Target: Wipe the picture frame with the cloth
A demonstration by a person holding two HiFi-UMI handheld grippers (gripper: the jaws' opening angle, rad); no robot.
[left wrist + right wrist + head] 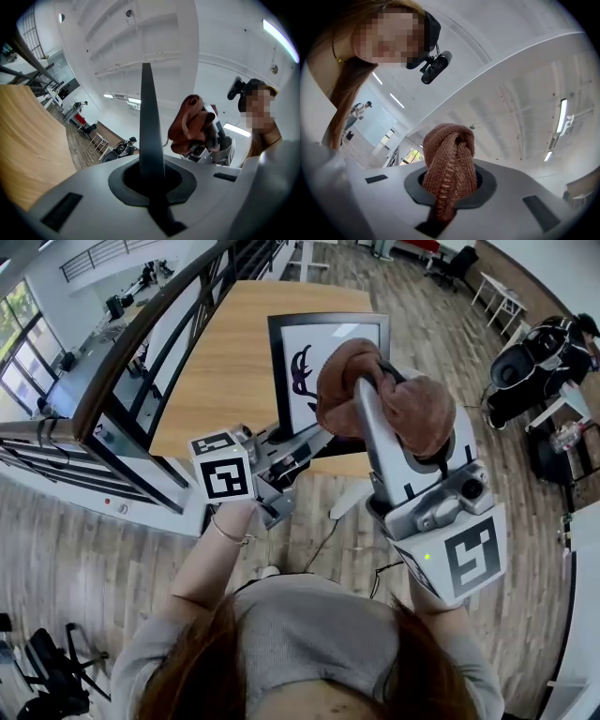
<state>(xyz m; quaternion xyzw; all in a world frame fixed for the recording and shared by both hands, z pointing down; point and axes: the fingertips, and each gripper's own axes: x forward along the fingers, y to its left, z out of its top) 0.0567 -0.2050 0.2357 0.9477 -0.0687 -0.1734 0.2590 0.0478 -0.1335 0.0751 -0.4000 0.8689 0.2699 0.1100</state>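
The picture frame (323,345), black with a white print and a dark figure, stands tilted over the wooden table (230,352). My left gripper (298,442) is shut on its lower edge. In the left gripper view the frame (149,126) shows edge-on as a thin dark blade rising from the left gripper (151,183). My right gripper (373,395) is shut on a bunched brown cloth (417,409), held up in front of the frame's right side. The knitted cloth (449,164) bulges from the right gripper (449,185). The cloth (190,124) also shows beside the frame.
A dark metal railing (141,334) runs along the table's left side, with a lower floor beyond it. A dark chair and bags (530,367) stand on the wooden floor at the right. White desks (502,296) are further back.
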